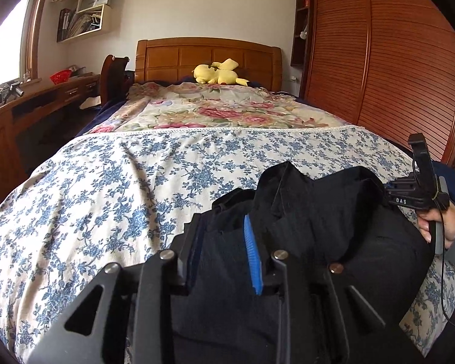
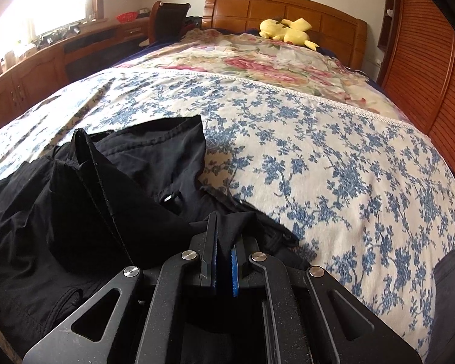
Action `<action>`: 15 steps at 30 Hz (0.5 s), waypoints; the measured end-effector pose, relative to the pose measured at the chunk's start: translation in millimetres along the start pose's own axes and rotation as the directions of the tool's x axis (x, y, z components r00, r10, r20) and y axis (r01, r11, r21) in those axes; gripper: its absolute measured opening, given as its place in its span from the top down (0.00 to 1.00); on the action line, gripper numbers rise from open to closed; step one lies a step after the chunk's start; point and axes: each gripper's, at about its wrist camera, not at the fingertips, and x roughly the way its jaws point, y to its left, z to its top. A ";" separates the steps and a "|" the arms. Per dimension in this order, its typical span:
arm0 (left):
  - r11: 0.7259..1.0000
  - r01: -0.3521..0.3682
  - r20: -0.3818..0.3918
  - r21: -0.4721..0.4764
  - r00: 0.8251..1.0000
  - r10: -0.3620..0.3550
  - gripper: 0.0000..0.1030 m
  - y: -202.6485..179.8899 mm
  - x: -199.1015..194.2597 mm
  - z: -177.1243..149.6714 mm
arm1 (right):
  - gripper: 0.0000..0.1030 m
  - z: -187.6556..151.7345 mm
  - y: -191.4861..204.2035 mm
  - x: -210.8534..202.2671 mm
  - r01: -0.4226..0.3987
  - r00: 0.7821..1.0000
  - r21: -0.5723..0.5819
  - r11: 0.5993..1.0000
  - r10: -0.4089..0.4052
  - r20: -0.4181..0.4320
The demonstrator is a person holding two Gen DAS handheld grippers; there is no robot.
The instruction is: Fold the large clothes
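Observation:
A large black garment [image 1: 333,212] lies bunched on the blue-flowered bedspread [image 1: 121,188] at the near end of the bed. My left gripper [image 1: 224,230] has its jaws apart with black cloth lying between them; one blue pad shows. The right gripper's body [image 1: 415,194], held by a hand, shows at the garment's right edge. In the right wrist view the garment [image 2: 106,188] fills the left, and my right gripper [image 2: 226,242] is shut on a fold of its black cloth over the bedspread [image 2: 333,166].
A pink-flowered quilt [image 1: 221,109] covers the far half of the bed, with a yellow plush toy [image 1: 218,74] by the wooden headboard [image 1: 209,57]. A wooden desk [image 1: 36,103] and chair stand left. A slatted wardrobe [image 1: 394,60] runs along the right.

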 end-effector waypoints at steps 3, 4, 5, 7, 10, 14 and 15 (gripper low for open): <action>1.000 -0.001 -0.007 -0.007 1.000 0.001 0.76 5.1 1.6 -2.7 | 0.97 10.3 -2.1 5.8 -0.003 1.000 0.001 1.000 0.003 0.008; 1.000 -0.001 -0.010 -0.009 1.000 0.001 0.76 6.6 2.2 -3.5 | 0.97 14.3 -3.0 8.1 -0.005 1.000 0.006 1.000 0.005 0.013; 1.000 -0.002 -0.010 -0.011 1.000 0.002 0.76 7.9 2.6 -4.4 | 0.97 18.4 -4.4 10.2 -0.005 1.000 0.014 1.000 0.005 0.019; 1.000 -0.010 -0.007 -0.022 1.000 0.009 0.76 9.5 2.9 -6.1 | 0.97 25.8 -8.5 13.5 -0.001 0.999 0.036 0.999 -0.001 0.032; 1.000 0.003 -0.009 -0.028 1.000 -0.003 0.76 6.9 4.0 -7.9 | 0.97 35.2 -25.7 19.1 0.005 0.999 0.137 0.991 -0.010 0.041; 1.000 0.013 -0.014 -0.009 1.000 -0.013 0.75 -0.5 6.3 -9.9 | 0.97 42.3 -43.4 27.2 0.064 0.997 0.179 0.982 -0.072 0.041; 1.000 0.017 -0.017 -0.005 1.000 -0.017 0.75 -1.7 7.2 -10.3 | 0.97 44.4 -49.1 30.9 0.081 0.996 0.190 0.978 -0.088 0.031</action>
